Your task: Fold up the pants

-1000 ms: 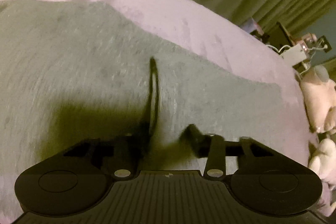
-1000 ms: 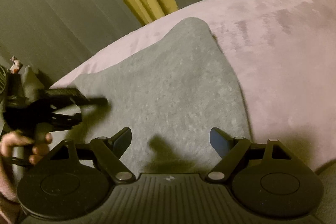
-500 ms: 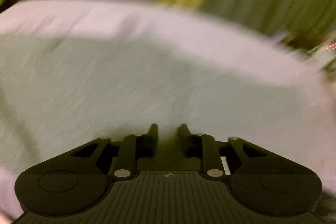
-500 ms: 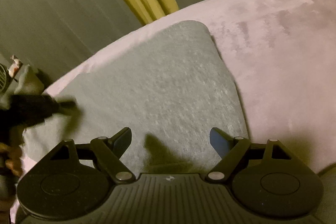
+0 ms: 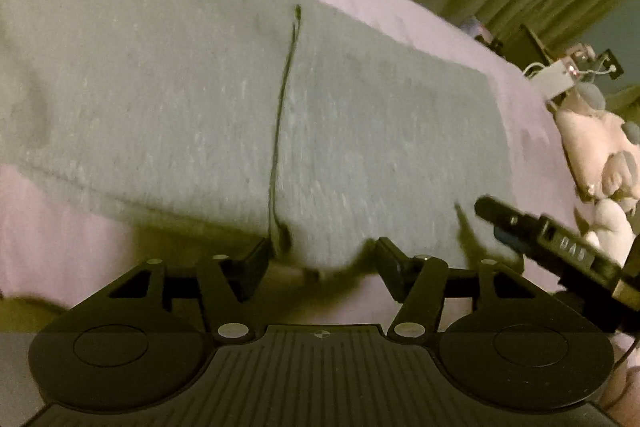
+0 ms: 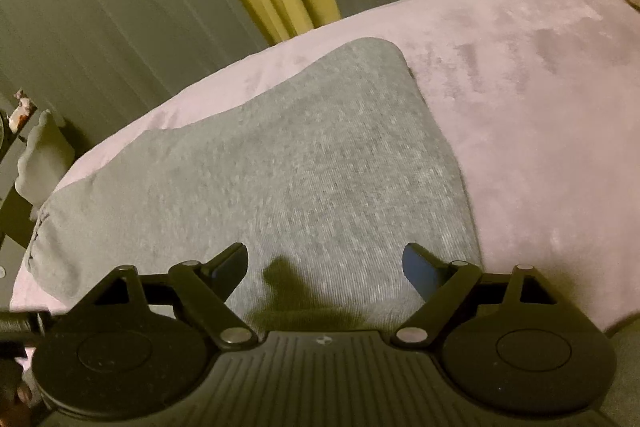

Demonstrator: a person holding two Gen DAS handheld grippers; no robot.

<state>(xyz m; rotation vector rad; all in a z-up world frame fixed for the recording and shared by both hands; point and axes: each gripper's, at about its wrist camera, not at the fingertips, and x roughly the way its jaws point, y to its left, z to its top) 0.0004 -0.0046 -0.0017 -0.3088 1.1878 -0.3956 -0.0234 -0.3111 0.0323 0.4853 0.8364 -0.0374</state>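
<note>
Lying flat across the middle of the frame on the pink blanket [image 5: 60, 247]: grey pants [image 5: 180, 99], a dark drawstring [image 5: 280, 115] trailing down toward the left gripper [image 5: 320, 263]. Just been opening there, jaws parted at the near hem with nothing pinched, seemingly letting the fold settle. Hovering at lower centre of its own view, right gripper [image 6: 324, 267] spread wide over the cloth, gripping nothing, likely readying for another fold.

Pants [image 6: 304, 179]: grey heathered knit cloth, matt. Bedcover [image 6: 540, 99]: pink plush, velvety nap. Tongs [image 6: 324, 267]: matt black plastic.
</note>
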